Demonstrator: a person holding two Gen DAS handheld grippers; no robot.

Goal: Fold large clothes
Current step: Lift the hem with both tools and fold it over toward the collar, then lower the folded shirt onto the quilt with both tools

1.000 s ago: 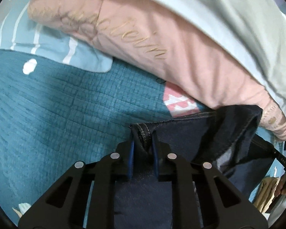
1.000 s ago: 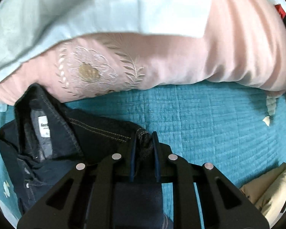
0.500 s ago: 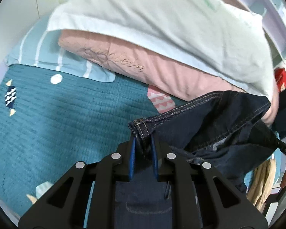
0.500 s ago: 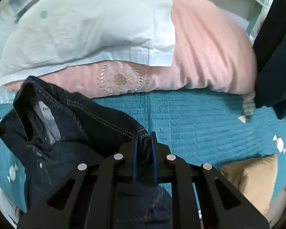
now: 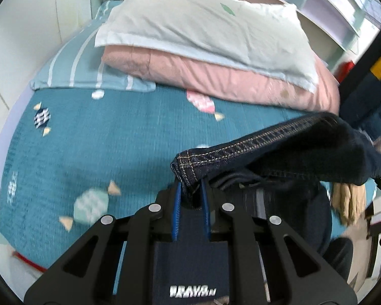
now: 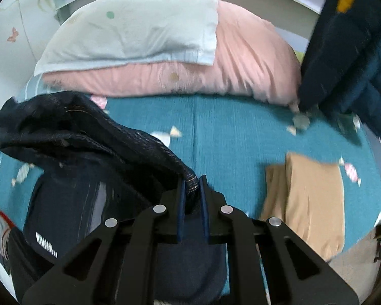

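Note:
A pair of dark blue jeans [image 5: 292,150] hangs between my two grippers, lifted above the teal bedspread [image 5: 94,137]. My left gripper [image 5: 190,188] is shut on one corner of the waistband. My right gripper [image 6: 191,183] is shut on the other waistband corner, with the jeans [image 6: 83,137] bunched to its left. The rest of the jeans drops below both grippers out of sight.
A pink duvet [image 5: 216,76] topped by a white pillow [image 5: 203,23] lies at the head of the bed. A folded tan garment [image 6: 312,193] lies on the bedspread [image 6: 231,132] at the right. A dark navy jacket [image 6: 348,50] hangs at the far right.
Both grippers have risen and pulled back from the pillows, carrying the jeans waistband up off the bed. More of the bed and the tan garment now shows.

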